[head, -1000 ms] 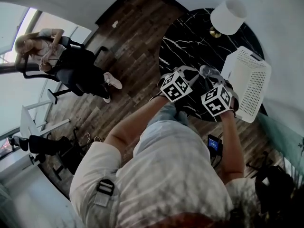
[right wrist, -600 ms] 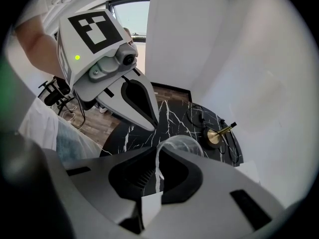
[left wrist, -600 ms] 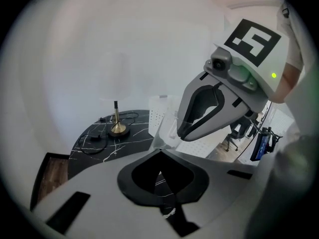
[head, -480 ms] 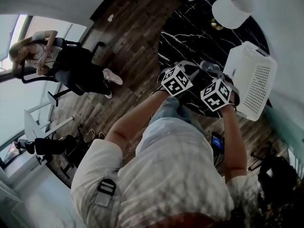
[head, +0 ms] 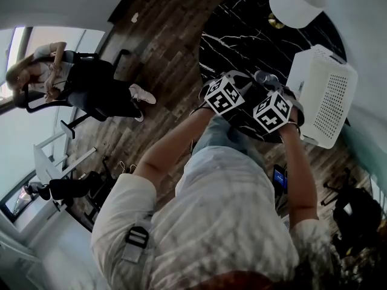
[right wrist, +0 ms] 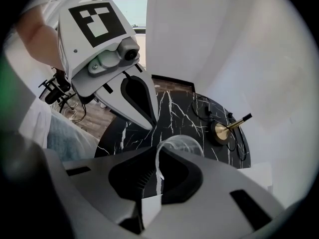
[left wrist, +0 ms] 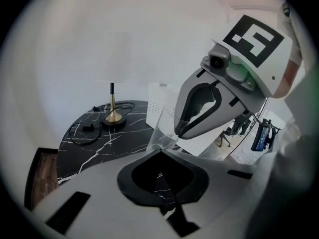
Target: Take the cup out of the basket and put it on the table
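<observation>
A clear plastic cup (head: 264, 77) hangs over the black marble table (head: 242, 35), just left of the white perforated basket (head: 326, 95). My right gripper (right wrist: 158, 171) is shut on the cup (right wrist: 180, 144), with the cup's wall pinched between its jaws. In the left gripper view the same cup (left wrist: 163, 128) shows tilted under the right gripper (left wrist: 185, 129); its base is hidden, so contact with the table is unclear. Close beside it to the left, my left gripper (left wrist: 162, 183) is shut with nothing in it, and its marker cube (head: 224, 96) faces up.
A lamp with a white shade (head: 296, 2) and a brass base (left wrist: 113, 117) stands at the table's far side, its cable (left wrist: 84, 131) trailing over the marble. The near table edge meets a wooden floor (head: 163, 47). A person (head: 54, 71) sits far left.
The view has shifted a little. Both grippers and the cup have edged slightly further over the table and stay beside the basket; the right grip is unchanged.
</observation>
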The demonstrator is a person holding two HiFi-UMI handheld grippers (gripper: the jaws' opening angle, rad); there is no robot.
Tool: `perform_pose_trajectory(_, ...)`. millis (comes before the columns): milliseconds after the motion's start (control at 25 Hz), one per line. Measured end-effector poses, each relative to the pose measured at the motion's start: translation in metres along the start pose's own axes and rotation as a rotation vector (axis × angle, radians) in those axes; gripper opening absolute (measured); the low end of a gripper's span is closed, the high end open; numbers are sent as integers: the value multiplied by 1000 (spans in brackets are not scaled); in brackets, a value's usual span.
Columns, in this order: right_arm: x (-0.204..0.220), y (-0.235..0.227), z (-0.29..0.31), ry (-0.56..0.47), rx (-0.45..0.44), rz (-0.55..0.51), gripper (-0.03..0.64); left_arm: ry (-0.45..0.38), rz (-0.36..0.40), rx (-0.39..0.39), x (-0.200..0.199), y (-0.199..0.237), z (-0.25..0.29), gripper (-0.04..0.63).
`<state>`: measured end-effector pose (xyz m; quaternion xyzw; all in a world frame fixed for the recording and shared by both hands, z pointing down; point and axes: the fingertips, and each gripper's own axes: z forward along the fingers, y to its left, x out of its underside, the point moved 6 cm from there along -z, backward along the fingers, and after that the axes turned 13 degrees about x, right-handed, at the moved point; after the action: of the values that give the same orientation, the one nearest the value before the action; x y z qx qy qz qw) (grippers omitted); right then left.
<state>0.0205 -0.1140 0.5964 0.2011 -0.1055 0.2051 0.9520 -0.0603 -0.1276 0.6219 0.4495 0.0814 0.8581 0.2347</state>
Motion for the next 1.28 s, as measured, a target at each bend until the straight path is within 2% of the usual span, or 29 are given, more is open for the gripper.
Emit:
perform_pose_trajectory(640, 6, 15, 43, 48, -36, -9, 25, 50, -12, 42, 31, 25, 27, 6)
perform_pose_trajectory(1080, 9, 25, 64, 79, -37, -76, 25, 80, -33, 71, 49, 35, 38, 6)
perform_pose_trajectory(1280, 8, 29, 67, 77, -56, -74, 25, 88, -47, 78, 55, 36, 42, 6)
